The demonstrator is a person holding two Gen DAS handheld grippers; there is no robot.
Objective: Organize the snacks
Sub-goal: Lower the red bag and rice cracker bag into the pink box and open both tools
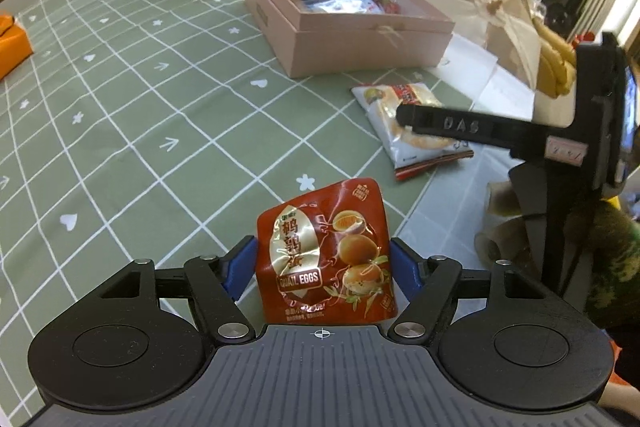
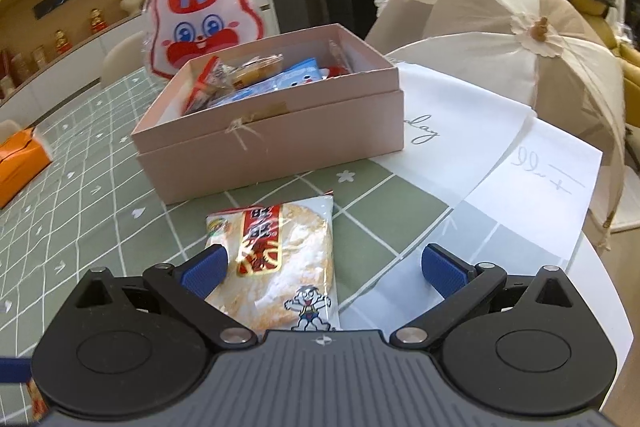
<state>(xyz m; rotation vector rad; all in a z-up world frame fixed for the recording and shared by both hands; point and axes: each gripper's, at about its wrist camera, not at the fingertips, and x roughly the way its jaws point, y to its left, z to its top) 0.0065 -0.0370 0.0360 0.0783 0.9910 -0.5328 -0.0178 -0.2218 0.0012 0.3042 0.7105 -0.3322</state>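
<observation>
A red quail-egg packet (image 1: pixel 326 251) stands upright between the blue pads of my left gripper (image 1: pixel 324 269), which is shut on its two sides over the green checked tablecloth (image 1: pixel 140 107). A white rice-cracker packet (image 2: pixel 280 267) lies flat on the cloth in front of the open pink box (image 2: pixel 272 155). My right gripper (image 2: pixel 326 267) is open around it: the left pad is at the packet's edge and the right pad stands well clear. In the left wrist view the same packet (image 1: pixel 416 155) lies under one of the right gripper's black fingers (image 1: pixel 440 125), near the pink box (image 1: pixel 360 43), which holds several snacks.
A rabbit-shaped bag (image 2: pixel 200 23) stands behind the box. A beige mesh food cover (image 2: pixel 500 39) fills the right side, with white paper sheets (image 2: pixel 480 147) spread before it. An orange box (image 2: pixel 20 163) lies at the far left. A camouflage sleeve (image 1: pixel 612 247) is at the table's right edge.
</observation>
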